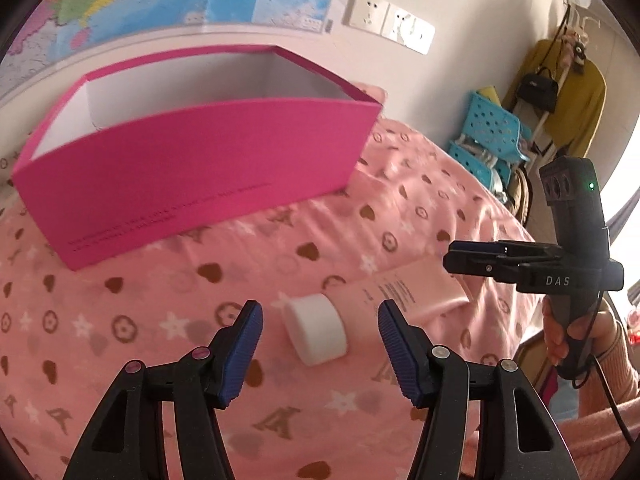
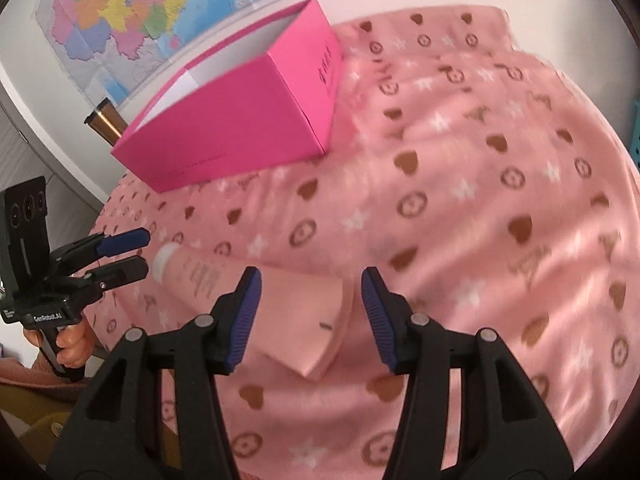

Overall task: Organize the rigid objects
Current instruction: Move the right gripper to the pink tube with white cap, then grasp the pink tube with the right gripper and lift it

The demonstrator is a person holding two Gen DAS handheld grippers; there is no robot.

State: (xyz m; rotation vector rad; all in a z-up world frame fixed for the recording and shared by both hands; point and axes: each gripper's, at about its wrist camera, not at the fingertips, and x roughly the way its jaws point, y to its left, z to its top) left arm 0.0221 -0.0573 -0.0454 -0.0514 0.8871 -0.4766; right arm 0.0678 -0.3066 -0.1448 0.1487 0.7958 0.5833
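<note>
Currently, both jaws are held partly open and empty: left gripper at the tube's cap, right gripper at its tail, near the box.

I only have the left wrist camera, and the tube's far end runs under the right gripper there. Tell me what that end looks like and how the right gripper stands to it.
Observer: The tube ends in a flat crimped seam, lying on the blanket.
Operator: Now the right gripper.
Observer: The right gripper is open, with that tail between its fingers; the pads look clear of it.
Operator: Report anything behind the box.
Observer: A brass-coloured cylinder pokes out behind the pink box's left corner.
</note>
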